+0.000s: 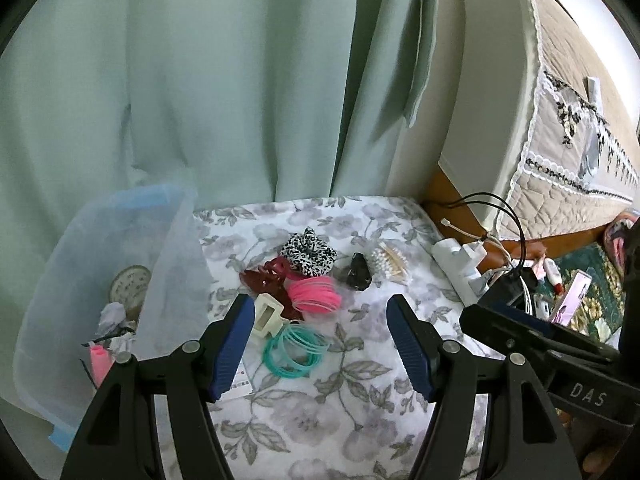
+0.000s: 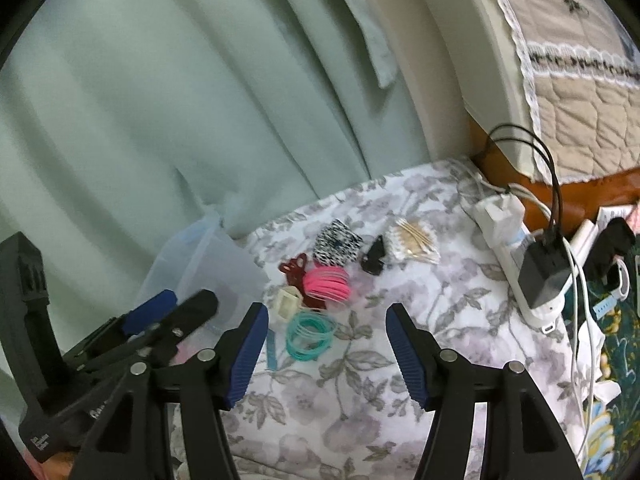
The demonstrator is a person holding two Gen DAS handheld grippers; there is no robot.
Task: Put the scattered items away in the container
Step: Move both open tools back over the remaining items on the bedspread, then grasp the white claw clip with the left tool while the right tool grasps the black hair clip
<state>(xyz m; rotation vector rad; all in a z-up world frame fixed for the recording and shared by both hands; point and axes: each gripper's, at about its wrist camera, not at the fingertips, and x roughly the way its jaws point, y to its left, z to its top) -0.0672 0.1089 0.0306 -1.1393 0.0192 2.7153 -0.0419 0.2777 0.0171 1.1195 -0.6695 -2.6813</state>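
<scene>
A clear plastic bin [image 1: 100,264] stands at the far left of a flower-print cloth [image 1: 352,364], outside the left gripper's [image 1: 320,346] left finger, with a round tin, crumpled paper and a pink item already lying in its bottom. The left gripper hangs low over the cloth, its two blue-padded jaws spread wide and holding nothing. Just ahead of its left jaw lies a cream square clip [image 1: 267,314], touching a dark red claw clip [image 1: 267,280]. Between and ahead of the jaws sits a loose bundle of teal hair ties [image 1: 294,350], with a coil of pink hair ties [image 1: 314,294] just beyond it and a black-and-white scrunchie [image 1: 308,254] farther back. A small black clip [image 1: 359,278] and a packet of cotton swabs [image 1: 390,264] rest ahead of the right jaw, side by side.

The right gripper [image 2: 326,354] hovers beside the left one, its jaws likewise parted and empty; the teal hair ties [image 2: 311,336] lie just ahead of the gap, toward its left jaw. Beyond its right jaw a white power strip [image 2: 516,264] lies along the cloth's right edge, with a black charger [image 2: 542,276] plugged in and cables looping up. A pale green curtain [image 1: 224,80] hangs behind everything, and a quilted bed cover [image 1: 576,120] fills the far right.
</scene>
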